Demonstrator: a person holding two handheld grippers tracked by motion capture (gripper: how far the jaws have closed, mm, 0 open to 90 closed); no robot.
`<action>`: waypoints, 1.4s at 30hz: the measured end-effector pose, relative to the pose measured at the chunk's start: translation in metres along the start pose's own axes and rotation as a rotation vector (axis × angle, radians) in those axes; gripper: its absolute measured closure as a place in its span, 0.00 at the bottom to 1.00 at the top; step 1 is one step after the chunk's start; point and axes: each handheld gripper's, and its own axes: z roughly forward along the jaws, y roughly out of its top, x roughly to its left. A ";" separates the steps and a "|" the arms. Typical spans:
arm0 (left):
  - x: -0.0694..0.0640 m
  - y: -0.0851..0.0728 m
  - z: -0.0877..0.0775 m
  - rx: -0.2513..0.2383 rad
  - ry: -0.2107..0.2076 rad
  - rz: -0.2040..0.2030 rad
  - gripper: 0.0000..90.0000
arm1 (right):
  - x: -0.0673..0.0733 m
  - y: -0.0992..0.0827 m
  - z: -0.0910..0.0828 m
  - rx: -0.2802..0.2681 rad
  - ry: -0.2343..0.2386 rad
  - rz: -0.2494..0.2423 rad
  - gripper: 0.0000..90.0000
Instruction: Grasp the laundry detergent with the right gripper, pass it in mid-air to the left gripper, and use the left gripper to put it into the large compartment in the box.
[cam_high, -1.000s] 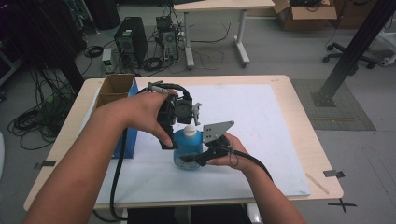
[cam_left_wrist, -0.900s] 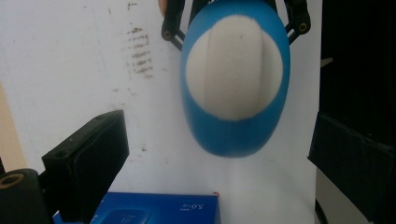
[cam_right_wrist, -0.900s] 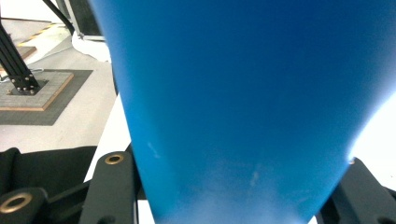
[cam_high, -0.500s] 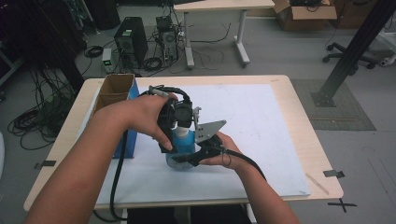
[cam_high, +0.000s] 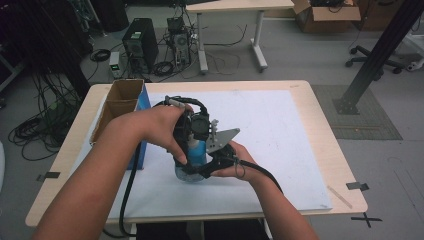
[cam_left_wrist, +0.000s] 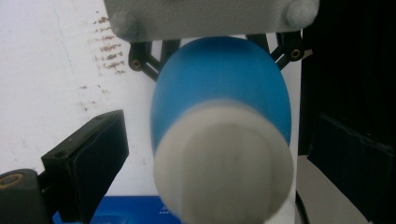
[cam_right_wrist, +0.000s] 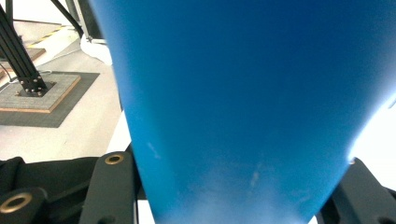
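1. While the blue bottle (cam_high: 196, 152) stands upright near the table's (cam_high: 310, 130) middle, the right gripper (cam_high: 212, 162) clamps its body low down.
2. Left gripper (cam_high: 192, 131) hangs over the white cap (cam_left_wrist: 224, 163), jaws spread to either side, not touching it.
3. Judging by this, bracing is done; gripping and working the cap remains.
4. Left gripper view shows the cap from above; the high view adds a cardboard box (cam_high: 120, 102) at left.
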 end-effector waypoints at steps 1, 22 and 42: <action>0.000 0.001 0.001 0.002 -0.002 0.000 0.06 | 0.000 0.000 0.000 0.001 -0.001 -0.003 0.50; 0.001 0.001 0.004 0.029 -0.024 -0.019 0.14 | 0.001 0.002 0.001 -0.001 -0.003 0.011 0.50; 0.001 -0.001 0.007 0.035 -0.031 -0.003 0.31 | 0.001 0.006 0.003 0.005 -0.005 -0.001 0.50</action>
